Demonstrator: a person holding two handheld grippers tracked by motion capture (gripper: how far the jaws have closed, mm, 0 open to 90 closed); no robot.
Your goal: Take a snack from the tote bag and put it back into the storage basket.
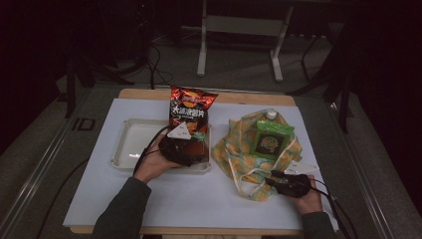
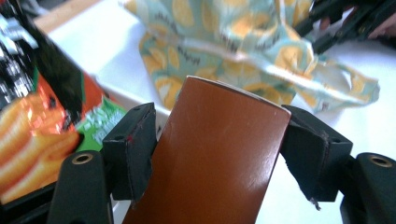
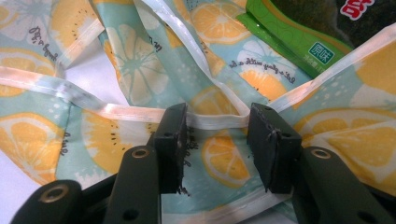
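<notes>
Nearest, at the lower right of the high view, the right claw (image 1: 278, 175) rests on the front edge of the lemon-print bag (image 1: 239, 149), its jaws parted around the white hem (image 3: 215, 120) without pinching it, as the right gripper view shows. Left of it, at mid-frame, the left claw (image 1: 196, 149) is clenched on a brown carton (image 2: 219, 154), holding it over the right end of the white tray (image 1: 130, 144). The carton's long axis runs up and away between the jaws, and in the left gripper view the bag lies straight beyond its top edge, so the left hand looks set to carry it rightward into the bag. Farther back, a chip packet (image 1: 191, 105) stands behind the tray, and a green pouch (image 1: 271, 139) already lies on the bag.
</notes>
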